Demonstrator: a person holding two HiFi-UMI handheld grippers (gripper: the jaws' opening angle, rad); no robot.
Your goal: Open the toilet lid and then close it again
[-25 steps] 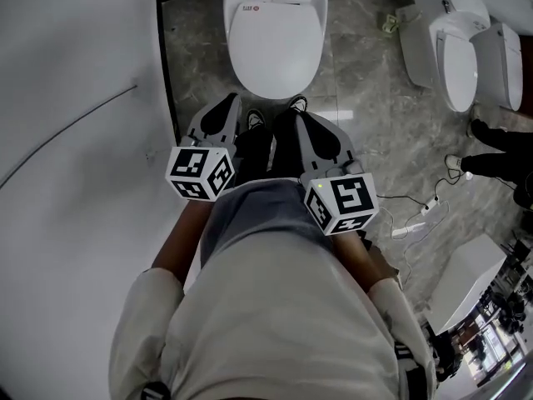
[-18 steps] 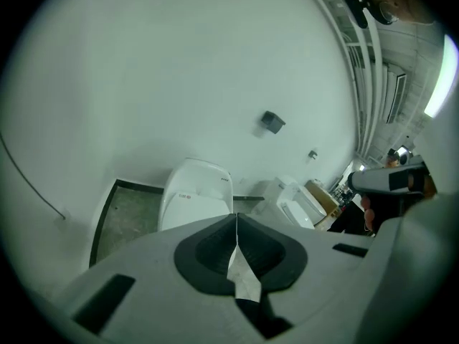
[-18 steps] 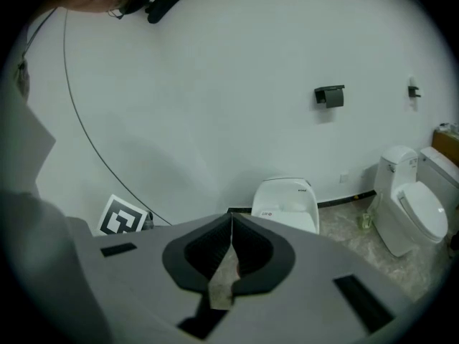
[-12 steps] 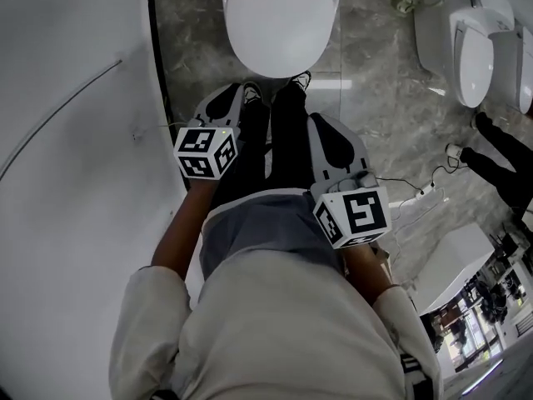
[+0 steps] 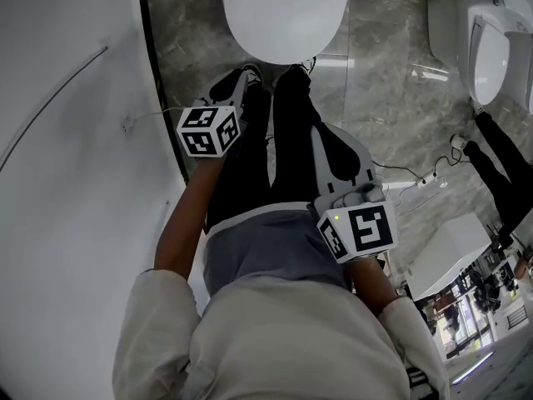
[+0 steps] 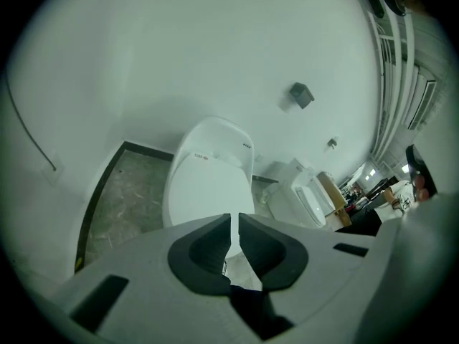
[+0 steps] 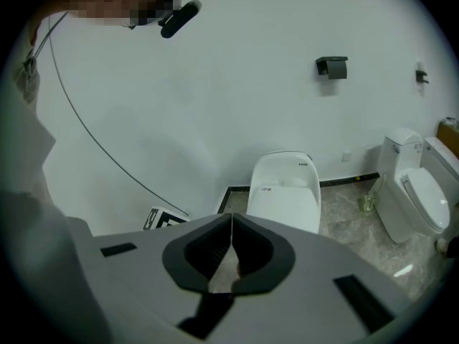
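You hold two grippers, the left gripper (image 6: 234, 221) and the right gripper (image 7: 232, 221), each with two jaws and one marker cube: the left cube (image 5: 208, 130) sits at centre left of the head view, the right cube (image 5: 360, 232) right of centre. That view gives you two toilets: the closed toilet (image 5: 283, 15) at top centre and a second toilet (image 5: 487, 48) at upper right. One power strip (image 5: 429, 182) lies at mid right. In the right gripper view, count two dark wall fixtures at upper right: the larger fixture (image 7: 331, 66) and the small fixture (image 7: 422, 76).
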